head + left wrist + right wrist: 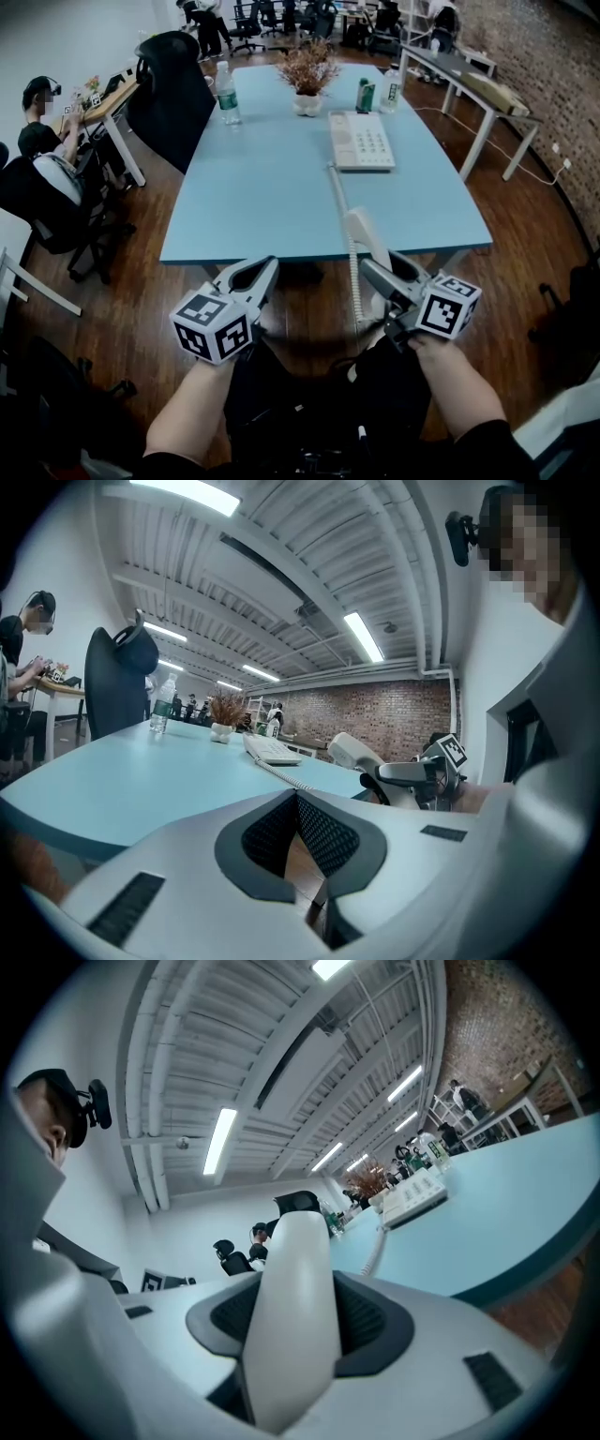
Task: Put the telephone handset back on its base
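The white handset (364, 231) hangs just off the near edge of the light blue table (262, 187), and my right gripper (377, 262) is shut on it. In the right gripper view the handset (292, 1307) stands upright between the dark pads (370, 1321), pressed on both sides. A coiled cord (353, 258) runs from it to the white phone base (361, 141) in the table's far middle. My left gripper (270, 266) hovers to the left of the handset, shut with nothing in it. The left gripper view shows its pads (314, 832) meeting, and the handset (352, 750) to the right.
A potted dried plant (307, 73), a water bottle (228, 94), a green can (364, 96) and another bottle (392, 88) stand at the table's far end. A black chair (173, 84) is at its left side. A person (42, 127) sits at a desk far left.
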Motion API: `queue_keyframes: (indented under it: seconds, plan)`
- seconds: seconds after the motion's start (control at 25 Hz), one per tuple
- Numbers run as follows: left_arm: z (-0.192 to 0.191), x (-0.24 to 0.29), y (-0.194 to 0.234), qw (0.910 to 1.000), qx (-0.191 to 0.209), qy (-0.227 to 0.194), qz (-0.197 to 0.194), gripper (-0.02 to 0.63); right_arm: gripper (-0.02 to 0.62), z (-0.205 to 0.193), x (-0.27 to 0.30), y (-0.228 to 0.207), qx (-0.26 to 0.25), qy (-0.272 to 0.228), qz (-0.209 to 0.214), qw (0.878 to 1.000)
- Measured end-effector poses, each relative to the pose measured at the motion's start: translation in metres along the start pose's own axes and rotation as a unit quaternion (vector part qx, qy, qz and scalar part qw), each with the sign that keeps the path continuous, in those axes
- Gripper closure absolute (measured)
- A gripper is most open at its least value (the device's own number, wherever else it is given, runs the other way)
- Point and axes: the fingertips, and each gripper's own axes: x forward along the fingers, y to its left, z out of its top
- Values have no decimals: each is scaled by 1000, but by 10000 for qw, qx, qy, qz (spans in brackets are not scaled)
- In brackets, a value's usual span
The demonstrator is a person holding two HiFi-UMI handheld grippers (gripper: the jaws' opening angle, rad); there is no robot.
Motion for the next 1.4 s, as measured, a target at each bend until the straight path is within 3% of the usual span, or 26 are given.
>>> queue_keyframes:
  seconds: [0.28,0.52,0.64,0.8,1.04,1.2,1.4]
  plan:
    - [37,21,-3,9992,63,-321,-231,614,362,51,0,-17,-201,-278,-299,9990]
    - [34,30,1,9991,-29,-318,-263,614,362,118,52,-33,-589,27,-272,9979]
    - [50,35,3,9984,-9,-442,-348,614,362,150,90,-74,-411,215,-782,9959]
    - [68,41,8,9977,76,-573,-361,614,362,175,146,-140,-396,612,-1774,9814]
    - [63,48,17,9978,31,-545,-365,614,362,184,201,-205,-653,1047,-2958,9472]
    - [63,54,29,9979,14,-515,-391,614,362,186,221,-227,-929,1235,-3414,9271]
    - [72,56,37,9973,-9,-606,-420,614,362,186,239,-244,-1021,1398,-3620,9160]
